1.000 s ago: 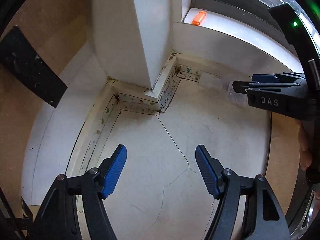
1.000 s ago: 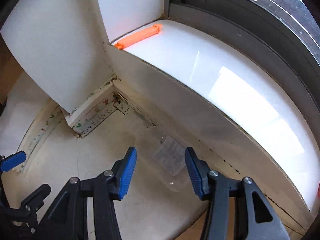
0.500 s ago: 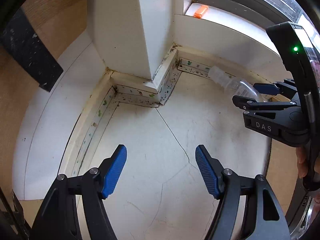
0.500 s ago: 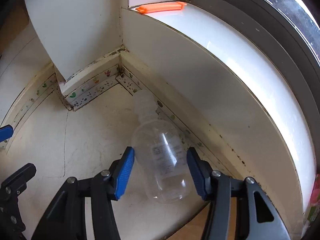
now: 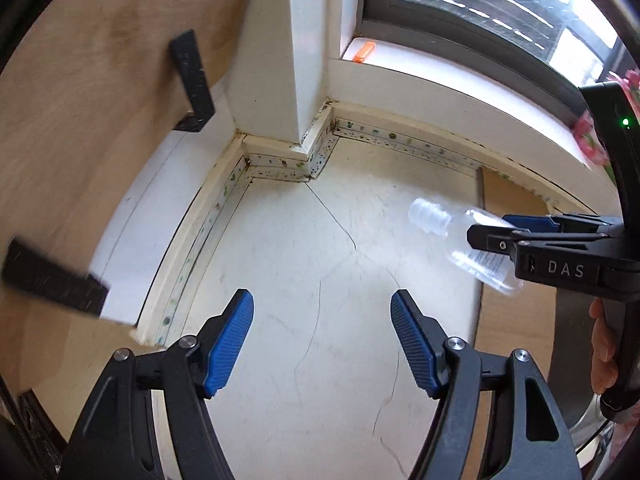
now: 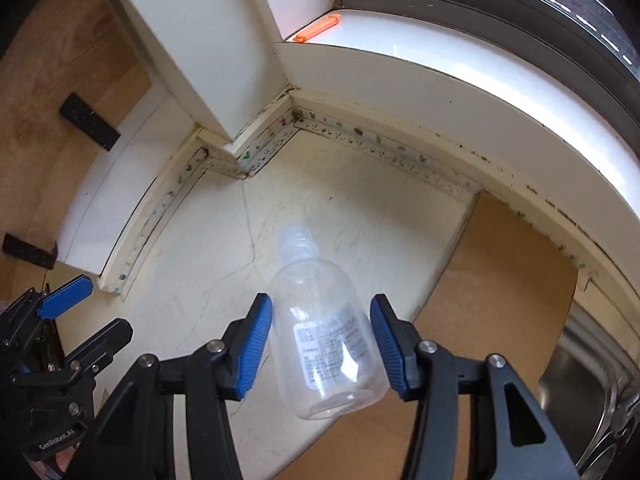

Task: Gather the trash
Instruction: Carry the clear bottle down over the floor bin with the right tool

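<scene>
A clear plastic bottle (image 6: 324, 340) with a small printed label and no cap hangs above the white floor, neck pointing toward the wall corner. My right gripper (image 6: 322, 344) has it by the body: the blue pads press on both sides and the jaws are closing on it. In the left wrist view the same bottle (image 5: 440, 220) sticks out of the right gripper (image 5: 500, 236) at the right edge. My left gripper (image 5: 322, 344) stands open over the cracked white floor (image 5: 304, 264) with nothing between its fingers. A hand (image 5: 604, 340) grips the right tool's handle.
A white pillar (image 5: 308, 60) juts out at the corner, with a speckled skirting strip (image 6: 360, 136) along the walls. An orange clip (image 6: 318, 29) lies on the window sill. Black brackets (image 5: 192, 80) sit on the wooden panel at left. Brown flooring (image 6: 500, 280) and a metal rim (image 6: 592, 380) lie right.
The right gripper took the bottle from beside the wall and lifted it off the floor. Both grippers drew back and up from the corner, so more floor shows.
</scene>
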A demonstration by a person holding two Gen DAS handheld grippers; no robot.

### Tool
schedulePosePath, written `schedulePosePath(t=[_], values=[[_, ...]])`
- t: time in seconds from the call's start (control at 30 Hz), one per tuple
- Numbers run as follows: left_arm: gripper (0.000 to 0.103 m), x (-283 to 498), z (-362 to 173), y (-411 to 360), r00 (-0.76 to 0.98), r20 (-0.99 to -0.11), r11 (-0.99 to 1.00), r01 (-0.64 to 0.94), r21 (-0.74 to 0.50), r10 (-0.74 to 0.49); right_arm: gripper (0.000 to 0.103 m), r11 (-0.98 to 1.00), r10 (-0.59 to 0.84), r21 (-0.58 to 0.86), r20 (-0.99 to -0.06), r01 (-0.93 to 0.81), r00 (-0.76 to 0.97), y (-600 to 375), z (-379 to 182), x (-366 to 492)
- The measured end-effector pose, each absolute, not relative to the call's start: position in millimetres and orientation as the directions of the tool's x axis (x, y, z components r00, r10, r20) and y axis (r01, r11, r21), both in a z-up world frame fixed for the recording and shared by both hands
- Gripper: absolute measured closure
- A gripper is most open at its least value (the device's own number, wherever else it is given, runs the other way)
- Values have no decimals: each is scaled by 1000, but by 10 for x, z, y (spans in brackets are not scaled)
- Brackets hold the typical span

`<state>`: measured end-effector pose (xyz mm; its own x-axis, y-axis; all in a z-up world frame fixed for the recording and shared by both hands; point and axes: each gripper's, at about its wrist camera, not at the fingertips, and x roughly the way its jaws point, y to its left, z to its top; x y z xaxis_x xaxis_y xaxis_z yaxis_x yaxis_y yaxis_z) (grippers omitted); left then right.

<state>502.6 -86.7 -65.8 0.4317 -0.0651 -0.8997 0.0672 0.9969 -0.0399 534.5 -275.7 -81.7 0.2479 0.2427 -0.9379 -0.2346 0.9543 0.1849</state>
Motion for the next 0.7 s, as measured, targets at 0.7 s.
schedulePosePath(t=[0.7], values=[[33,2249,-392,361,448,-861,966,194,-171,-242,53,928,366,334,-897,-164,247,-1529,-499,2031]])
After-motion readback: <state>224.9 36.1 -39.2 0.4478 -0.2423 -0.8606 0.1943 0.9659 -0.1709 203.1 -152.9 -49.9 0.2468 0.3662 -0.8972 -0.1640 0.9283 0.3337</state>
